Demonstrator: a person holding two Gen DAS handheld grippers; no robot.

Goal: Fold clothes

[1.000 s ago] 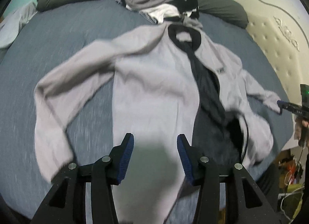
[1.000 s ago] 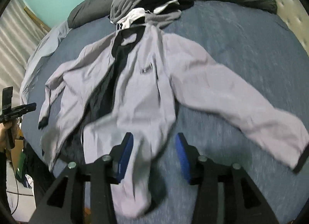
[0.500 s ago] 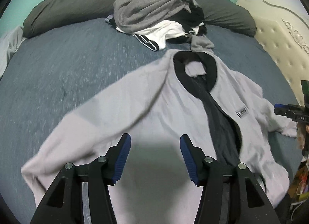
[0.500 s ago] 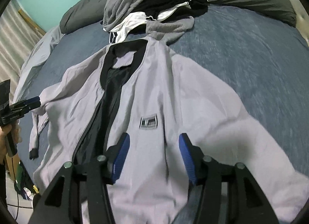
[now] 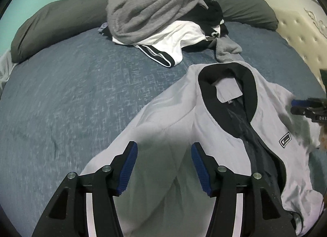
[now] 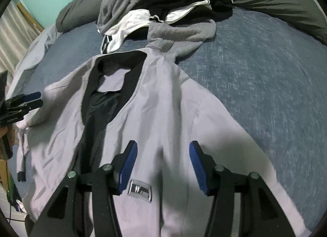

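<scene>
left tongs (image 5: 162, 149): released, over jacket (image 5: 184, 126) shoulder on its sleeve side
jacket: face-up on bed (image 5: 71, 93), collar (image 5: 226, 71) toward clothes pile (image 5: 159, 14), long axis runs away from both tongs
right tongs (image 6: 161, 148): released, over chest near logo patch (image 6: 140, 191); neither arm clearly nearer

Dim cool indoor light, soft shadows under tongs, fisheye bending, dark vignetted corners, motion-blurred edges

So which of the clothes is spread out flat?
The light grey jacket with the black collar, lying open nearest the grippers. The other clothes sit heaped in a pile by the pillows.
</scene>
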